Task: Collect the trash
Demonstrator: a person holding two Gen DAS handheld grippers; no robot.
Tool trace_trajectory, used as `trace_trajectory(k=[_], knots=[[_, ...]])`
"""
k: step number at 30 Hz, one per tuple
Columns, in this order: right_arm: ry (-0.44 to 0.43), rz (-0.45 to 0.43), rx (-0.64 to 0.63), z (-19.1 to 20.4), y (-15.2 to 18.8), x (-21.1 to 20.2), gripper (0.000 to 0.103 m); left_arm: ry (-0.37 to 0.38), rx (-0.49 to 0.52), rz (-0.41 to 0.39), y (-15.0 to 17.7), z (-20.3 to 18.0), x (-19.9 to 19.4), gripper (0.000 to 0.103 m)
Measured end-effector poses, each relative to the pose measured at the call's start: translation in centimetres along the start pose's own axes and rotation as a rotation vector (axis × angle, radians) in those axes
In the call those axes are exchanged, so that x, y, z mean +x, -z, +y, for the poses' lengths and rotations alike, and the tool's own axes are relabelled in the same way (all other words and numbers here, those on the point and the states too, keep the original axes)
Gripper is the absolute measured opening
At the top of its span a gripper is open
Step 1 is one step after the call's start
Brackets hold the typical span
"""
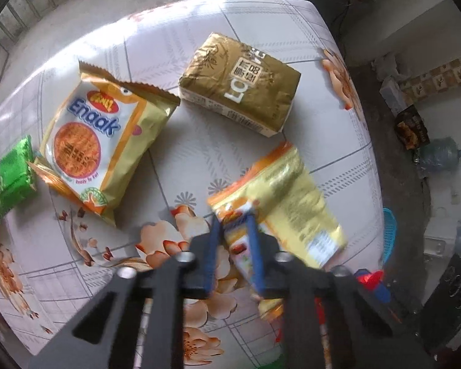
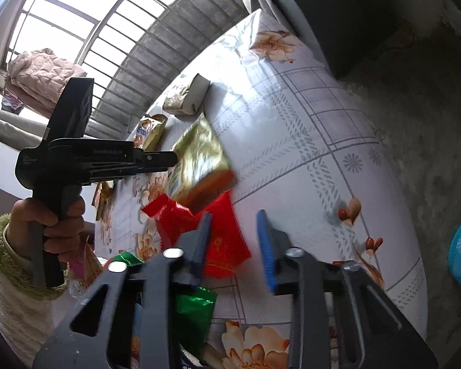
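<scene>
Trash wrappers litter the floral tablecloth [image 1: 199, 153]: left gripper [image 1: 235, 215] pinches a yellow snack packet [image 1: 292, 190] by its edge for lifting; beyond it lie the Enaak packet [image 1: 98, 141] and gold pack [image 1: 239, 83]. Right gripper [image 2: 233, 218], jaws apart, straddles a red wrapper [image 2: 224, 246].

Yellow-gold snack wrapper [image 1: 292, 190] lifted at one end; Enaak packet [image 1: 98, 141], gold pack [image 1: 239, 83] lie flat on table.

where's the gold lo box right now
In the left wrist view the gold box lies on the floral tablecloth toward the far edge, right of the Enaak packet and beyond the held yellow wrapper.
</scene>
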State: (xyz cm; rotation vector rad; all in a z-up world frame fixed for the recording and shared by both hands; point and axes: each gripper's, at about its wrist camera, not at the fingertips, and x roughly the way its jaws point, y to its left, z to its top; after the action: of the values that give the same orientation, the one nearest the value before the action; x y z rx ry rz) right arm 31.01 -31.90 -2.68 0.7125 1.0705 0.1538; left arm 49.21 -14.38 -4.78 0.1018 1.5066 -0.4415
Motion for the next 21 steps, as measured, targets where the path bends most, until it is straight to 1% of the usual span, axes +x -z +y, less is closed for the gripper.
trace_trajectory(k=[1, 3, 4, 6, 14, 21], knots=[[0.003, 0.001, 0.003, -0.1, 0.1, 0.1, 0.016, 0.004, 0.0, -0.005, 0.1, 0.1, 0.0, 0.009], [0.003, 0.002, 0.012, -0.4, 0.2, 0.1, 0.01, 0.017, 0.003, -0.019, 0.2, 0.3, -0.2, 0.004], [0.003, 0.0, 0.016, -0.4, 0.2, 0.1, 0.009, 0.021, 0.003, -0.024, 0.4, 0.3, -0.4, 0.002], [0.005, -0.008, 0.018, -0.5, 0.4, -0.1, 0.008, 0.033, 0.004, -0.04, 0.5, 0.6, -0.9, 0.0], [0.01, -0.043, 0.011, -0.3, 0.5, -1.6, 0.005, 0.066, 0.011, -0.11, 1.2, 1.1, -3.7, 0.0], [0.003, -0.084, 0.029, -0.7, 0.6, -3.6, 0.005, 0.087, 0.023, -0.186, 2.6, 1.5, -7.5, 0.0]])
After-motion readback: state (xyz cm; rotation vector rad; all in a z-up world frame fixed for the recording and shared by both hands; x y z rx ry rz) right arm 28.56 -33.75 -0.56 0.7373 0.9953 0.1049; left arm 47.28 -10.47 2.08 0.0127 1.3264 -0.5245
